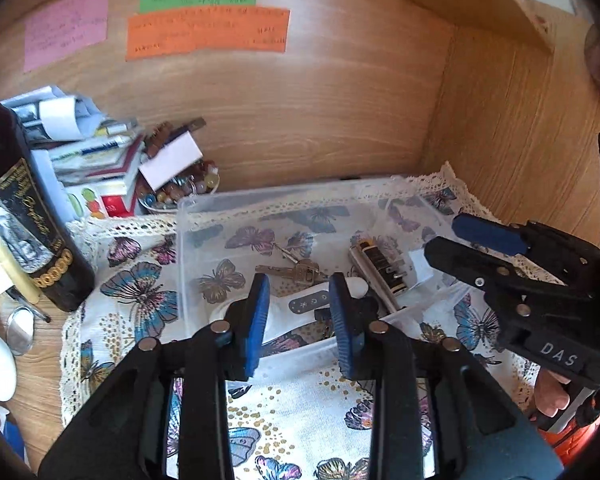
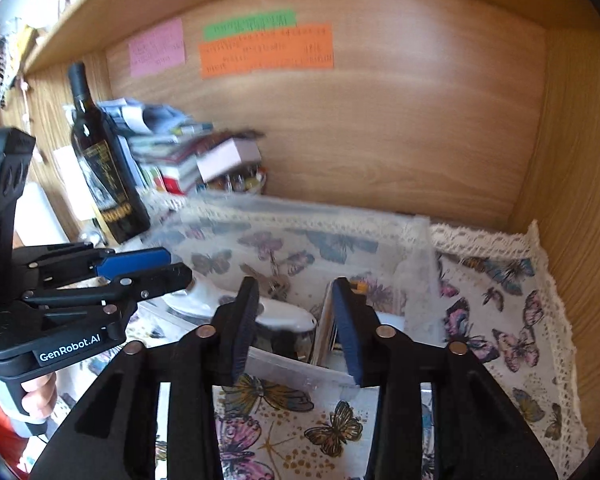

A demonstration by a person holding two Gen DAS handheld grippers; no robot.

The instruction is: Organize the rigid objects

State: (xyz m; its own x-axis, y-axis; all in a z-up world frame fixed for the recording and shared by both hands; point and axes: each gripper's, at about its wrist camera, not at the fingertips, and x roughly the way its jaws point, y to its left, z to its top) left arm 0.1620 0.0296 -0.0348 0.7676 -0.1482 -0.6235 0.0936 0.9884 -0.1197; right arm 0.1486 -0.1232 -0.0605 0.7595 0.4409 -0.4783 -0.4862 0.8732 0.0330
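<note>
A clear plastic box [image 1: 204, 216] [image 2: 416, 240] sits on the butterfly cloth [image 1: 140, 280] [image 2: 508, 320]. In it lie a white remote [image 1: 312, 304] [image 2: 288, 314], keys [image 1: 300, 272] [image 2: 272, 280], a metal lighter-like piece [image 1: 376, 268] and a white charger [image 1: 418, 268]. My left gripper [image 1: 302, 312] is open and empty, its fingers just over the box's near rim, either side of the remote. My right gripper [image 2: 296, 320] is open and empty over the box's near edge. It also shows at the right of the left wrist view [image 1: 460, 240].
A dark wine bottle [image 1: 28, 216] [image 2: 100, 168] stands at the left. A pile of papers and booklets [image 1: 84, 152] [image 2: 168, 144] and a bowl of beads [image 1: 180, 192] sit behind the box. Wooden shelf walls close in the back and right. Coloured notes [image 1: 208, 32] hang on the back wall.
</note>
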